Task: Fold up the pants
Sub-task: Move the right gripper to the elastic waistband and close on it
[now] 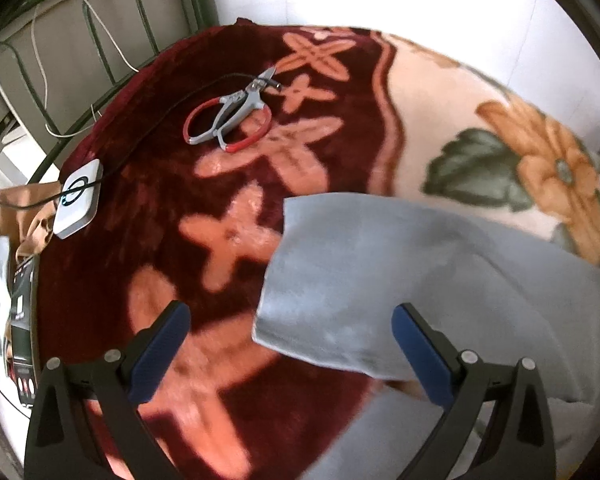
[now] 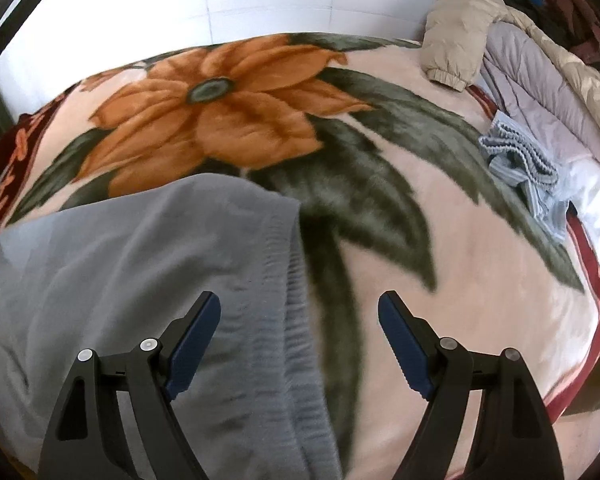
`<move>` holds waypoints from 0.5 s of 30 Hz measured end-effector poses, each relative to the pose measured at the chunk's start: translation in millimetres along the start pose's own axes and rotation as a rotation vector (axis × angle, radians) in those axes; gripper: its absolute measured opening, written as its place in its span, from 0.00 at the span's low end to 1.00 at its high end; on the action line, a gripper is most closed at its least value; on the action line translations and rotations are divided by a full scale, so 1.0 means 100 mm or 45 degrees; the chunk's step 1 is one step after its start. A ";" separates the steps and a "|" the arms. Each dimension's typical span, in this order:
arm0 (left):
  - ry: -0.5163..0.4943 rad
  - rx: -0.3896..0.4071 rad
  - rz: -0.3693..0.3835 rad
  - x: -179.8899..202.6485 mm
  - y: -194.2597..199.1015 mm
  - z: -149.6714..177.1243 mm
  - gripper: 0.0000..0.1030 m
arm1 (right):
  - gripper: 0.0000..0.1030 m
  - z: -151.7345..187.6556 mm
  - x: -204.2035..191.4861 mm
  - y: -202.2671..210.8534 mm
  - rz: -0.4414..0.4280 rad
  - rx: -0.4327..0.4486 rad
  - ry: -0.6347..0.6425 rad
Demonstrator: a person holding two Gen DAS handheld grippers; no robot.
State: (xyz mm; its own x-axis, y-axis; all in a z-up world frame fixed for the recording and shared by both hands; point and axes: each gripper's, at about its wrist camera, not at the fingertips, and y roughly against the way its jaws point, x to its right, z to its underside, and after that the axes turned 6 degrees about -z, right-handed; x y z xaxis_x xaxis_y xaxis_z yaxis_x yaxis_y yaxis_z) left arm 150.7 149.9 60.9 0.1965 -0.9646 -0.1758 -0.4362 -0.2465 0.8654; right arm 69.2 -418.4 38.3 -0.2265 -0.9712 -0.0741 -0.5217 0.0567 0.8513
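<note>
Step in hand looks like reach-in before a fold: grey pants (image 1: 400, 280) lie spread on the bed's floral blanket (image 1: 160, 216), neither end gripped yet. Left view shows the leg cuff end; right view shows the ribbed waistband end (image 2: 296, 320). Whether any fold is already made cannot be told.

Left hand-held gripper (image 1: 290, 350) hovers low over the blanket, jaws wide apart, holding nothing. The cuff edge sits between the fingers, nearer the right finger; contact cannot be told.

Right hand-held gripper (image 2: 300, 340) also has jaws wide apart and holds nothing. It is pointed forward over the waistband, whose edge runs between the two fingers.

Next move likely calls for lowering each gripper onto its end of the pants, pinching the fabric edge without catching the plush blanket beneath, then lifting and carrying one end over the other. Both views are slightly motion-blurred.

Clutter stays clear of the pants: pruning shears (image 1: 236, 108) and a white charger pad (image 1: 78, 198) lie well apart on the dark red border; jackets (image 2: 520, 60) are piled at the far end in the right view.
</note>
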 end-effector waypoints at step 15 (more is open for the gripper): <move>0.016 -0.081 0.010 0.01 -0.50 0.13 0.98 | 0.81 -0.19 0.11 -0.46 -0.081 -0.112 -0.101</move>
State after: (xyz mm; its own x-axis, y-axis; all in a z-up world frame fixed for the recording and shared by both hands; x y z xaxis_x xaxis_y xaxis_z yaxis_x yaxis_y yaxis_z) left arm 161.1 160.0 11.1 0.2041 -0.9652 -0.1632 -0.3813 -0.2319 0.8949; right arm 106.0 -436.3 7.8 -0.2616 -0.9506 -0.1673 -0.4638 -0.0283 0.8855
